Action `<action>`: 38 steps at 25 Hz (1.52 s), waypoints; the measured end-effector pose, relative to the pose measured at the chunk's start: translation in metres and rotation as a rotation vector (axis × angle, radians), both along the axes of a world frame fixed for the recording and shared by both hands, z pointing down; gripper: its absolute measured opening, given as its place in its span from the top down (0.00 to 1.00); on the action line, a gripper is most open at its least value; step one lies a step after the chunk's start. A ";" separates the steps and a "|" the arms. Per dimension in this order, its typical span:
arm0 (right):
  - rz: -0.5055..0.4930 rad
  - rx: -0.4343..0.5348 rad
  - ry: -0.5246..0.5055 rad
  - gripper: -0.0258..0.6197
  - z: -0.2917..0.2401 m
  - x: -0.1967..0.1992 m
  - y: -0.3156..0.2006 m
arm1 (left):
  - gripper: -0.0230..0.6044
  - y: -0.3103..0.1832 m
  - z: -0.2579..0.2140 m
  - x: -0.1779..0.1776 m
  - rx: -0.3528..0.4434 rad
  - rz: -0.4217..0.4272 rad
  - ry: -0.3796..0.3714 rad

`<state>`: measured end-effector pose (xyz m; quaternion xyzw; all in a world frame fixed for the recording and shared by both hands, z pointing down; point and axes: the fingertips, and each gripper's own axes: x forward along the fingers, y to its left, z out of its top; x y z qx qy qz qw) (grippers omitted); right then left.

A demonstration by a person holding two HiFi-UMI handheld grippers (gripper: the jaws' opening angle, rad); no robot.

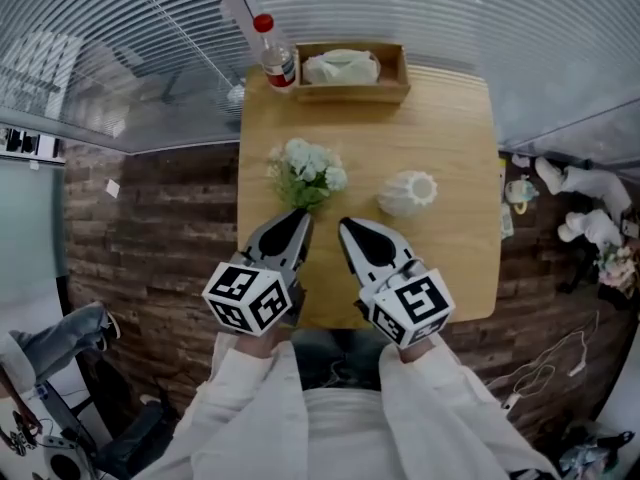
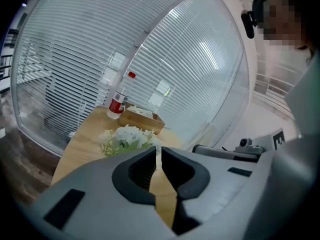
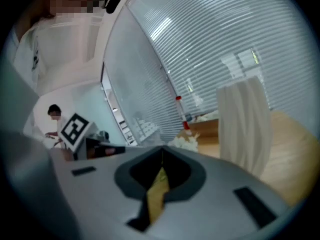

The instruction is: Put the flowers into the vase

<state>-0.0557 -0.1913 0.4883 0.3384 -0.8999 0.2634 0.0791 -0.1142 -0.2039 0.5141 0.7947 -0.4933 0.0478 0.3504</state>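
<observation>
A bunch of white flowers with green leaves point(image 1: 305, 173) lies on the wooden table point(image 1: 440, 128), left of centre. A white ribbed vase point(image 1: 408, 193) stands upright to its right. My left gripper point(image 1: 300, 215) hovers just short of the flowers, jaws shut and empty. My right gripper point(image 1: 345, 226) sits beside it, short of the vase and a little to its left, also shut and empty. In the left gripper view the flowers point(image 2: 127, 136) lie just past the left gripper point(image 2: 159, 149). In the right gripper view the vase point(image 3: 245, 126) rises close at the right, beyond the right gripper point(image 3: 161, 150).
A red-capped bottle point(image 1: 275, 53) and a wooden box point(image 1: 350, 92) with a white cloth stand at the table's far edge, against a glass wall with blinds. Soft toys point(image 1: 585, 208) lie on the floor at the right. Another person's leg point(image 1: 60, 338) shows at the lower left.
</observation>
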 end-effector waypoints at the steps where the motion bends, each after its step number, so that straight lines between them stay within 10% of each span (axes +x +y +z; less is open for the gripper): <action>1: -0.002 -0.005 -0.004 0.94 0.003 -0.001 -0.001 | 0.92 -0.003 0.002 -0.002 0.005 -0.006 -0.010; 13: -0.015 -0.091 -0.021 0.94 0.032 -0.015 -0.003 | 0.68 -0.037 0.033 -0.025 -0.018 -0.059 -0.159; 38: 0.016 -0.153 -0.030 0.94 0.050 0.000 -0.003 | 0.70 -0.050 0.092 -0.009 -0.210 0.085 -0.214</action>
